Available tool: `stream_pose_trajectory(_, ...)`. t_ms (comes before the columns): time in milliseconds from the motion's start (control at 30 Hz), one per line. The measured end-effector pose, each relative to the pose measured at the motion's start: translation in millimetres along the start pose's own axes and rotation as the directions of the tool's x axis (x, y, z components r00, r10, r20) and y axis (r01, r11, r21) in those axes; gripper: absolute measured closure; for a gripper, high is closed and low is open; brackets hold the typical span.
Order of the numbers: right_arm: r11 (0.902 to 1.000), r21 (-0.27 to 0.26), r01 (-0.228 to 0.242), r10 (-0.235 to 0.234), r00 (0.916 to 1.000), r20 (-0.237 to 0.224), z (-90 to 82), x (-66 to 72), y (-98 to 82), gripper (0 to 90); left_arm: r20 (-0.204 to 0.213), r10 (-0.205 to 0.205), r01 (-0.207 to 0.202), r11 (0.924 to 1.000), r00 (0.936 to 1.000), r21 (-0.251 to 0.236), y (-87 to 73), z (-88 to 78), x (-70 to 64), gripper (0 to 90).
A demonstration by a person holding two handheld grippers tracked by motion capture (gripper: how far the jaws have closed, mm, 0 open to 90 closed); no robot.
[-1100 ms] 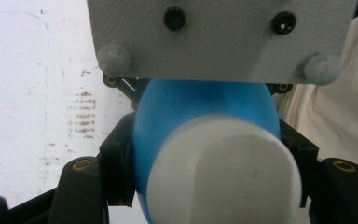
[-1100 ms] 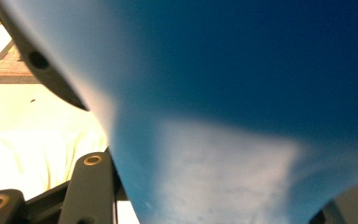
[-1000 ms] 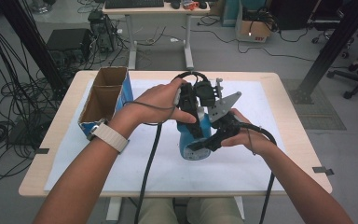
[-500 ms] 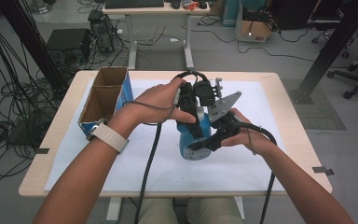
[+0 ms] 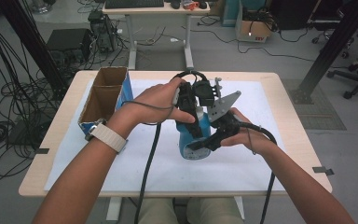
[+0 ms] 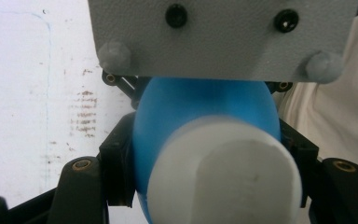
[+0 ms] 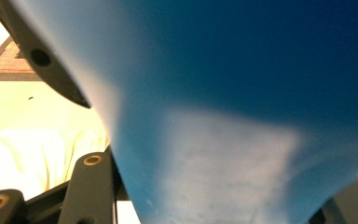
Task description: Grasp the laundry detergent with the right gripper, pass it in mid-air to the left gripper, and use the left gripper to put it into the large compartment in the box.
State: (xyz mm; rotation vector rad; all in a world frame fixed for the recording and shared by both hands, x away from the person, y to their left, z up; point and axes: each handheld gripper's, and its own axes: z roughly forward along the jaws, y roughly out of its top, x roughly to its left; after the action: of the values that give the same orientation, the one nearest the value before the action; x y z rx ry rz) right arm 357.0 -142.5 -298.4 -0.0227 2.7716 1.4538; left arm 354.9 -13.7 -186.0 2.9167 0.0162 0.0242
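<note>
White matting covers a pale wooden table (image 5: pixel 286 135) in a workshop strewn with cables, and in the high view a blue bottle (image 5: pixel 193 140) stands near the middle of it. Its white cap points up under the left gripper (image 5: pixel 196 133), which comes down from above and clamps the top, while the right gripper (image 5: pixel 200 145) comes in from the side and pinches the blue body low down. An open cardboard box (image 5: pixel 103 95) with blue sides stands well apart at the table's left

From the left gripper view, the white cap (image 6: pixel 223 175) sits squarely between the black jaws, pressed on both sides, with the bottle's blue shoulder just behind it and the right gripper's grey plate (image 6: pixel 223 39) beyond

Across the right gripper view, the blue wall of the bottle (image 7: pixel 242 116) lies close to the lens, held between the jaws

My judgement: the cap is about to be unscrewed. The next move calls for the left gripper to twist while the right holds the body firm and upright, so nothing slips or tips
</note>
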Motion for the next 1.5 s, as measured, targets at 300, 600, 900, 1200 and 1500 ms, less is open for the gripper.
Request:
stream_pose_trajectory(300,1.0000,-0.002,-0.001,0.001,1.0000,-0.001,0.0,-0.1,-0.1,42.9,0.002,-0.002,0.002,1.0000,1.0000,0.003,0.2,-0.1,0.1,37.4)
stream_pose_trajectory(600,1.0000,-0.002,-0.001,0.001,1.0000,0.001,0.1,-0.5,0.0,42.9,-0.002,0.010,-0.010,0.9999,0.9999,0.003,-0.1,-0.2,1.2,37.5)
stream_pose_trajectory(900,1.0000,0.000,0.001,-0.001,1.0000,0.004,0.6,0.1,0.3,42.9,-0.006,0.001,-0.001,1.0000,1.0000,0.003,-0.3,0.0,-0.6,37.4)
stream_pose_trajectory(1200,1.0000,-0.004,0.001,-0.001,1.0000,0.003,0.9,0.9,0.3,42.9,-0.004,0.008,-0.008,0.9999,1.0000,0.009,-0.2,-0.5,-0.7,37.4)
stream_pose_trajectory(1500,1.0000,-0.004,0.005,-0.005,1.0000,0.002,0.7,0.5,0.2,42.9,-0.005,0.007,-0.007,1.0000,1.0000,0.006,-0.6,-0.2,-0.6,37.4)
